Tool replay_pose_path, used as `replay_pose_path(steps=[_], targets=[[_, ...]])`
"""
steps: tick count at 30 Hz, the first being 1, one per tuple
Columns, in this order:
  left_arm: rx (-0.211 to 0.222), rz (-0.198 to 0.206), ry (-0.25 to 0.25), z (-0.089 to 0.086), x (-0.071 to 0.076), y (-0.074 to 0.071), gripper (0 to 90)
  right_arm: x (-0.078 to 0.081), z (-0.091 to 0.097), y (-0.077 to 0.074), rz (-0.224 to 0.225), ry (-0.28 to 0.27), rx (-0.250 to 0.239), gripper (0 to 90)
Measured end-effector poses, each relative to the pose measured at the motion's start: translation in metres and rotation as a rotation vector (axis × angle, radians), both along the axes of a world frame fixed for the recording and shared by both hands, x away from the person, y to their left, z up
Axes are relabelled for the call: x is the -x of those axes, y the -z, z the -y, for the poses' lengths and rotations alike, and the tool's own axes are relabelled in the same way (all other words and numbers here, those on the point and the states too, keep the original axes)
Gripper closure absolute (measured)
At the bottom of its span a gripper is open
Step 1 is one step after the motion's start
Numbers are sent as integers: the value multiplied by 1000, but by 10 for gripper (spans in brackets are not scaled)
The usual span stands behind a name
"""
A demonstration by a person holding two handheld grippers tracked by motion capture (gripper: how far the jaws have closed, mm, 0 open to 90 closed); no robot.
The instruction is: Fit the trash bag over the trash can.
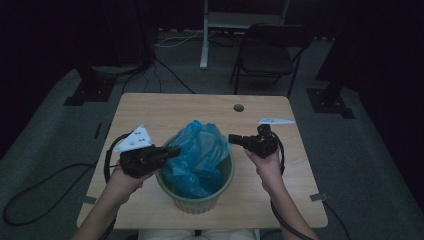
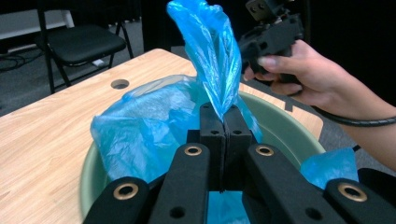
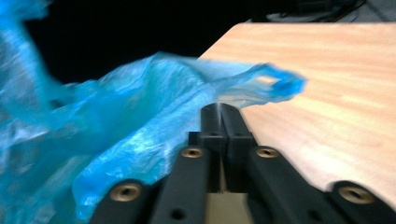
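Looking down from the high view, a green bin [image 1: 196, 184] stands at the near middle of the wooden table [image 1: 150, 107] with a blue plastic bag [image 1: 197, 155] bunched up inside it and rising above the rim. The left gripper [image 1: 172, 151] reaches in from one side, the right gripper [image 1: 233, 138] from the other, both at the bag's upper edge. With two pulls on thin film at once, the likely trouble is a tear — or the light bin tipping or sliding if one hand pulls harder than the other.

Along the left gripper view, the jaws of the left gripper [image 2: 225, 114] are clenched on a tall strip of the blue plastic bag [image 2: 210, 60], which stands up from between the tips. The hold looks narrow, so the film could slip out under tension. The bin's rim [image 2: 285, 126] lies just behind.

Along the right gripper view, the right gripper [image 3: 221, 108] is closed tight too, with the bag's edge [image 3: 243, 81] at its tips; the picture is blurred, and I cannot tell whether film is truly pinched. If it is not, that side would fall back into the bin rather than spread over the rim.
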State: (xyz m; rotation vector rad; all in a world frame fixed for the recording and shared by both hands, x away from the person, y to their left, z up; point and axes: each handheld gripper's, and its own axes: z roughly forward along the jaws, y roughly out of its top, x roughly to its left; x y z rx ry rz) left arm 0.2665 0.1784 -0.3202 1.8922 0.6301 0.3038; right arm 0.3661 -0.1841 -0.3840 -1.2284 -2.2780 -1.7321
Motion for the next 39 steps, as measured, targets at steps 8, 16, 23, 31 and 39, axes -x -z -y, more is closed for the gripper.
replay_pose_path(steps=[8,16,23,31,39], targets=[[22,39,-72,-37,26,0,900,-21,5,-9,22,81,31,900],[91,-39,-129,-80,44,28,900,-39,26,20,-46,194,74,900],[116,-139,-167,-92,43,68,900,-51,32,48,-110,218,92,900],[168,-114,-188,-96,36,49,542,-53,20,34,-79,217,104,900],[79,-22,-189,-80,15,-7,348,-48,13,-5,-22,196,35,669]])
